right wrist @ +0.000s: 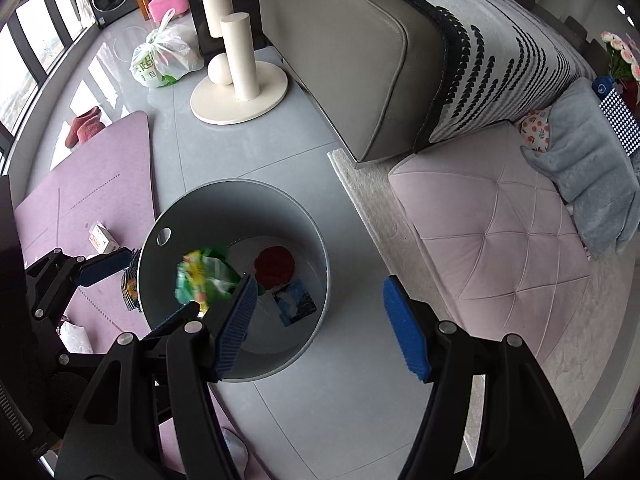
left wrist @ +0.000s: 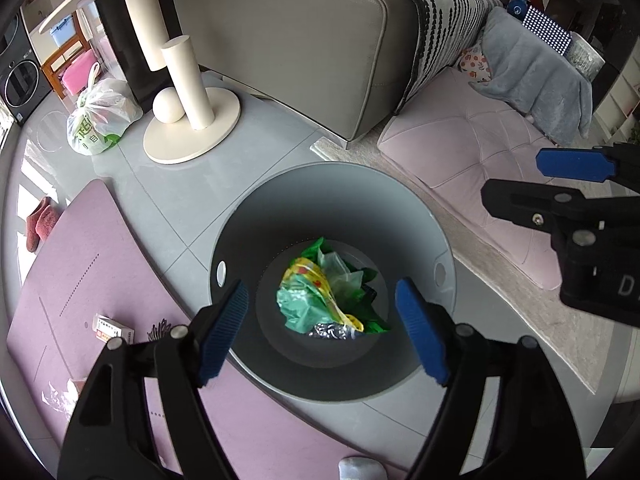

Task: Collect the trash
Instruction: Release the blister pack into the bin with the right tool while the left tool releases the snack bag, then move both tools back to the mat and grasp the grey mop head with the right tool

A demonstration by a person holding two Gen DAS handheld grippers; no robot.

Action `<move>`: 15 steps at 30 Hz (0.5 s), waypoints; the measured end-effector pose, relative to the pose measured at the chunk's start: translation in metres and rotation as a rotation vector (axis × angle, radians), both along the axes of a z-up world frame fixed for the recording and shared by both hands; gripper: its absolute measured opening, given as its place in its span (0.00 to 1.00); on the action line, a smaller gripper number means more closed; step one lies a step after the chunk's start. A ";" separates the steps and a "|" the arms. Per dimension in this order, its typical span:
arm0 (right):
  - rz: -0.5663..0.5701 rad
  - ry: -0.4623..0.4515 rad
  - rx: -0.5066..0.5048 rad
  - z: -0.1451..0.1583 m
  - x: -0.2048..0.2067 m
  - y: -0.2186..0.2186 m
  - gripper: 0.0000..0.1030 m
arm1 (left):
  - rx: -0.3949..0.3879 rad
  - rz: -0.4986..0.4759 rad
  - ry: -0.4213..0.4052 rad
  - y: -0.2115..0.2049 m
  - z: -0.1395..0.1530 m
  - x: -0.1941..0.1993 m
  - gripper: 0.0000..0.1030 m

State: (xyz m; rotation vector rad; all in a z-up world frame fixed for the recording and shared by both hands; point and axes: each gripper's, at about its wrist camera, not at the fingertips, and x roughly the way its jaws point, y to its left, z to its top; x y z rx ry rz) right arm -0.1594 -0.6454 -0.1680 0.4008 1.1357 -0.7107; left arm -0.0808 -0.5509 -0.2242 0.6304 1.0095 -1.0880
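Note:
A round grey bin (left wrist: 240, 216) stands on the grey tiled floor. In it lie crumpled green and yellow wrappers (left wrist: 320, 296). My left gripper (left wrist: 322, 332) hovers over the bin's mouth, open, with nothing between its blue pads. In the right wrist view the bin (right wrist: 192, 200) also holds a red item (right wrist: 275, 264) and a blue packet (right wrist: 294, 302); the green and yellow wrapper (right wrist: 200, 276) looks blurred there. My right gripper (right wrist: 320, 328) is open and empty above the bin's right rim. A blue pad (right wrist: 106, 266) of the left gripper shows at the left.
A purple mat (left wrist: 80, 264) left of the bin carries a small box (left wrist: 114, 330) and white crumpled plastic (right wrist: 76, 338). A dark wrapper (right wrist: 130, 288) lies against the bin. A tied white bag (left wrist: 100, 120), cream stand (left wrist: 192, 120), grey sofa (left wrist: 300, 40), pink cushion (left wrist: 480, 160) surround.

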 end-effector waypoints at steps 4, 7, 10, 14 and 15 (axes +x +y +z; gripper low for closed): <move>0.031 -0.010 -0.005 0.008 0.008 0.010 0.61 | 0.016 0.018 -0.011 0.012 0.004 0.007 0.74; 0.067 -0.029 0.010 0.013 0.021 0.025 0.61 | 0.036 0.048 -0.025 0.030 0.007 0.019 0.74; 0.128 -0.047 0.036 0.015 0.042 0.048 0.61 | 0.059 0.099 -0.036 0.057 0.010 0.037 0.74; 0.237 -0.058 0.067 0.013 0.082 0.085 0.61 | 0.096 0.195 -0.058 0.103 0.011 0.068 0.74; 0.268 -0.061 0.073 0.012 0.093 0.095 0.61 | 0.105 0.223 -0.064 0.117 0.010 0.077 0.74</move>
